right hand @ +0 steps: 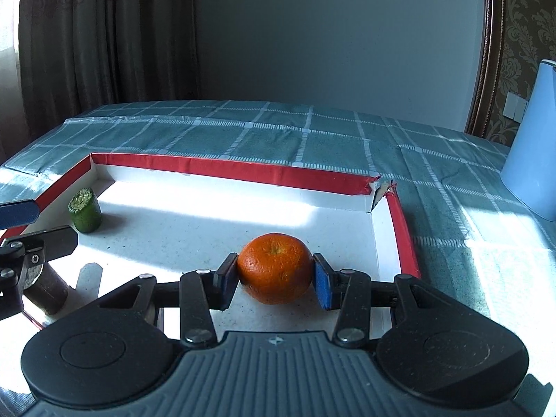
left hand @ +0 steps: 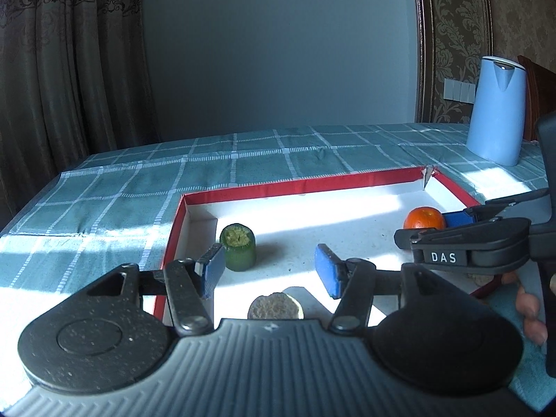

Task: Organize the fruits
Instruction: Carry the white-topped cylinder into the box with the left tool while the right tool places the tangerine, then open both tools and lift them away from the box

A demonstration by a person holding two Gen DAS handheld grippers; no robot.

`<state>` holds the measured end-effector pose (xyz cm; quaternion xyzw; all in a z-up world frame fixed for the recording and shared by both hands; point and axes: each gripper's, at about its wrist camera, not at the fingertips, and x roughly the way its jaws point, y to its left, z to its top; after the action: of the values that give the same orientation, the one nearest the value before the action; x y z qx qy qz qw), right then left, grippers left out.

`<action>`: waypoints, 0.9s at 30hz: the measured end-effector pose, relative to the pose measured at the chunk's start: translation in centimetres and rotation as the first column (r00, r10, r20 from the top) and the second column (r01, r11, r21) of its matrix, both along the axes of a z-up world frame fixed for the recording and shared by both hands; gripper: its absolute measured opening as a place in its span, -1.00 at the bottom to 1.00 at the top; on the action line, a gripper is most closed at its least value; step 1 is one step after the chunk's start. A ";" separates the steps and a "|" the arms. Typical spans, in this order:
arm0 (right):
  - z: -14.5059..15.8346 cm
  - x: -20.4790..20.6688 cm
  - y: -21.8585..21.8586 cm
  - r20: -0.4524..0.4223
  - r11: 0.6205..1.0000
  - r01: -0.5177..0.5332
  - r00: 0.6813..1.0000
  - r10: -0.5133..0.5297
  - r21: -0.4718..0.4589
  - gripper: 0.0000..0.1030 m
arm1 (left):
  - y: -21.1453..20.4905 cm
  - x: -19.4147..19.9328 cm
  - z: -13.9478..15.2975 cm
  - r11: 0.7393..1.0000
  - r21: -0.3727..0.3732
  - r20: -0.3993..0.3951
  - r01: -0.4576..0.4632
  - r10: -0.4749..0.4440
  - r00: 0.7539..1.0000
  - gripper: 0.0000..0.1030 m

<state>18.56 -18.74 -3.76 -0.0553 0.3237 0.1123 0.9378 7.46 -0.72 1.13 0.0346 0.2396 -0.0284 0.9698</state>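
Orange tangerine (right hand: 275, 267) clamped in right claw (right hand: 275, 278), low inside red-rimmed tray (right hand: 243, 170), near its torn corner. Left claw (left hand: 269, 271) gapes, empty, above brown piece (left hand: 274, 307); green piece (left hand: 238, 246) by tray's opposite wall. Release pending, judging so.

A shallow box (right hand: 243, 170) lies on the desk (right hand: 312, 132). In it, an orange (right hand: 276, 272) sits toward the right wall, between the right tool's (right hand: 276, 283) pads. A cut cucumber piece (right hand: 85, 210) stands upright near the far left corner. A kettle (left hand: 497, 111) stands on the desk behind the box, to the right.
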 end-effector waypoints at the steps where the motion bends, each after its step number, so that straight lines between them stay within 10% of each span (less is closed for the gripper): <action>1: 0.0 0.1 0.0 -0.004 1.000 -0.005 1.000 0.005 0.005 -0.15 | 0.0 0.0 0.0 1.000 0.001 -0.001 -0.002 0.002 1.000 0.07; 5: 0.1 -0.4 0.1 0.036 1.000 -0.002 0.999 0.002 -0.002 0.39 | -0.3 0.1 -0.1 1.000 0.015 -0.002 -0.001 0.001 1.000 0.28; 27: 1.2 -3.6 -3.5 0.117 0.990 0.084 0.988 -0.098 0.115 0.60 | 0.0 -2.5 -0.1 0.998 0.053 0.071 -0.043 0.039 0.997 0.86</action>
<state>15.01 -22.21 -2.58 0.0045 0.2611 0.0834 0.9617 4.93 -0.68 1.04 0.0571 0.2071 -0.0006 0.9767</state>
